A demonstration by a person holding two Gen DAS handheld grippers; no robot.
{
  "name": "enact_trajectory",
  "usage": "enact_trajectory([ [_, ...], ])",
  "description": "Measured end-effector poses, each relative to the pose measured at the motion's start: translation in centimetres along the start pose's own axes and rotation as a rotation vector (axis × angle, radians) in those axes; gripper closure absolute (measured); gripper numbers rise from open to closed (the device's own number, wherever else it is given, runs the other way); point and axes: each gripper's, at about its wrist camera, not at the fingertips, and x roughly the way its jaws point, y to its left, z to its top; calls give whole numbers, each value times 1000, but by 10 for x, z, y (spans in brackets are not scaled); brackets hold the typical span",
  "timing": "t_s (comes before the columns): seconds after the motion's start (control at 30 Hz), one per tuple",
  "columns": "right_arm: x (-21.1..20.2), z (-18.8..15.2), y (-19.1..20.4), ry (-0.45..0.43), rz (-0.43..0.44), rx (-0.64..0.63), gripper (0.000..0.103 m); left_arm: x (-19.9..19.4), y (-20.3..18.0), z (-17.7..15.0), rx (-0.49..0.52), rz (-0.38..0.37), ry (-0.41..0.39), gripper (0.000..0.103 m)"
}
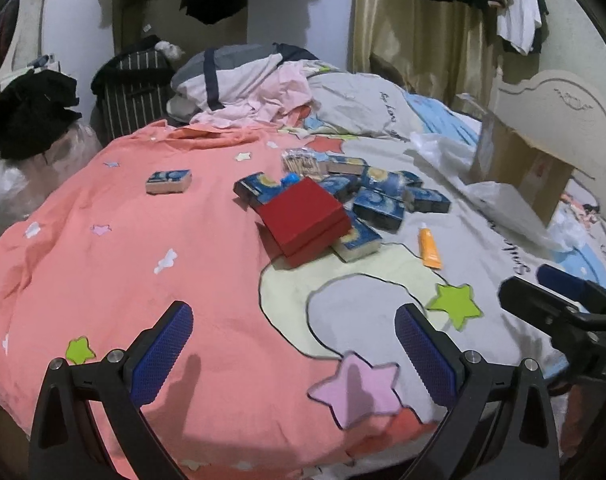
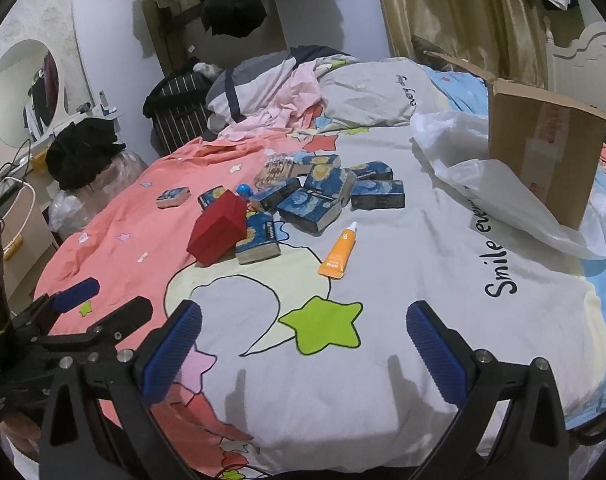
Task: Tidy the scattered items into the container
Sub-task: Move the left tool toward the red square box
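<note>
**Scattered items lie on the bed, both grippers empty**

A heap of items is seen mid-bed, and the red box [image 1: 305,220] is taken as the landmark. The box is a flat, square, lidded one, tilted, with one side propped on a blue pack [image 1: 357,240]. Behind and right of the box, more blue packs [image 2: 309,204] printed with yellow swirls are piled together, some leaning on one another. A clear packet of thin sticks [image 1: 301,162] lies behind the box, at the far edge of the pile. One pack [image 1: 168,181] lies alone, well to the left of the box. An orange tube [image 2: 337,252] with a white cap is laid to the right of the box, apart from the pile. Far right of the box, an open cardboard carton [image 2: 543,152] stands on a white plastic bag [image 2: 475,176]; its flaps are raised.

The left gripper [image 1: 293,350] is held in front of the box with fingers spread wide, nothing between them. The right gripper [image 2: 303,350] is likewise spread and empty, hanging over the quilt [image 2: 403,300] near a green star.
</note>
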Motion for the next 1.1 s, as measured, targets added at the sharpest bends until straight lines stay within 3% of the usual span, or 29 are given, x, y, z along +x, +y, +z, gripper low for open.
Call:
enact_trajectory([
  [0.17,15,6,-7,18,-11,-1,0,20,0,9,27,18,-17,0],
  [0.43,40,18,-15,45,-24,-9,0,52,-9,28,135,-94,48,0],
  [0.5,48,21,-16,54,-26,-8,0,59,-11,34,150,-81,61,0],
  [0.6,60,26,-16,66,-26,-11,0,74,-7,45,108,-60,81,0],
  [0.9,87,35,-18,99,-22,-30,0,114,-2,67,-11,-107,184,0],
  [1.1,97,39,-21,105,-20,-39,0,123,-7,76,-44,-113,199,0],
])
